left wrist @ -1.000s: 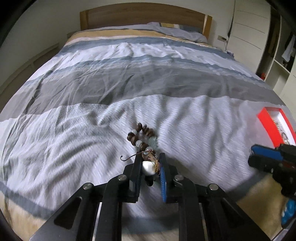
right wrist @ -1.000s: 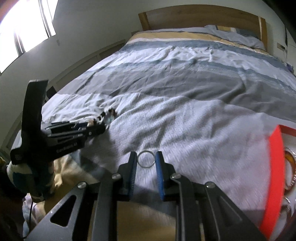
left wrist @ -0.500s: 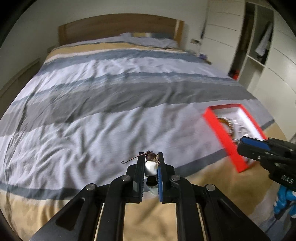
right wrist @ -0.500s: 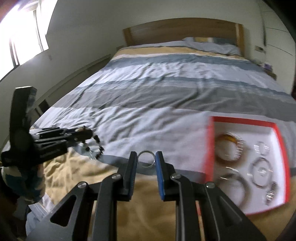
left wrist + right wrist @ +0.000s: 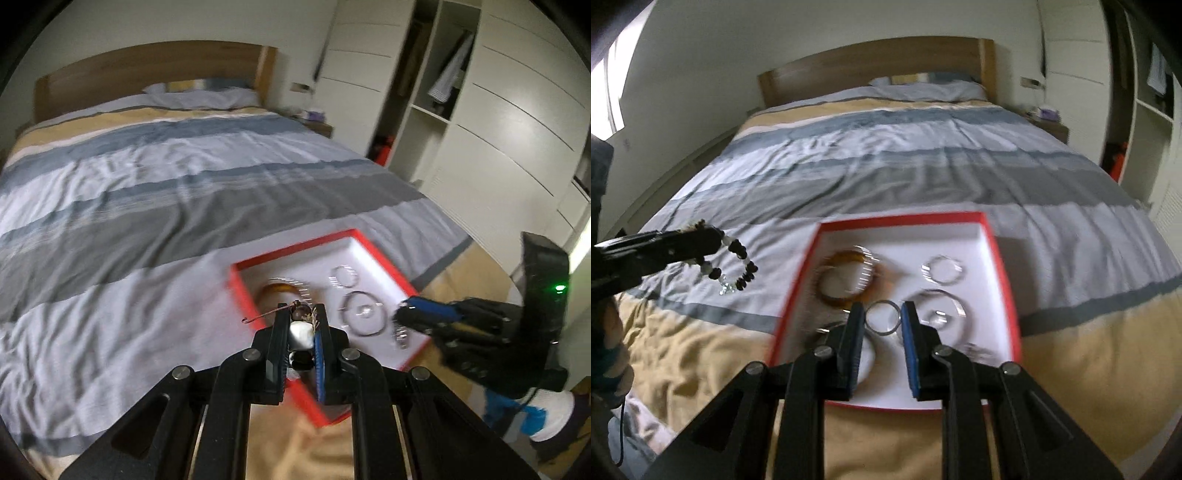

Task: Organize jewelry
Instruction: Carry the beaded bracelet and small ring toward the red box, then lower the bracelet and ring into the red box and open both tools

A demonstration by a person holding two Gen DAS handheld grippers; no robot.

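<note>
right claw [image 5: 882,319] pinches a silver ring [image 5: 882,317] edge-on, hanging over the red tray [image 5: 993,243] for dropping. left claw [image 5: 301,325] clamped on beaded bracelet [image 5: 737,266], loop dangling left of tray, above the bed [image 5: 886,166].

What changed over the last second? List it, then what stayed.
Both grippers swung right, from the bedspread to the red box. The left gripper lifted the beaded bracelet off the bed. Unchanged: the right gripper stays clamped on the silver ring.
</note>
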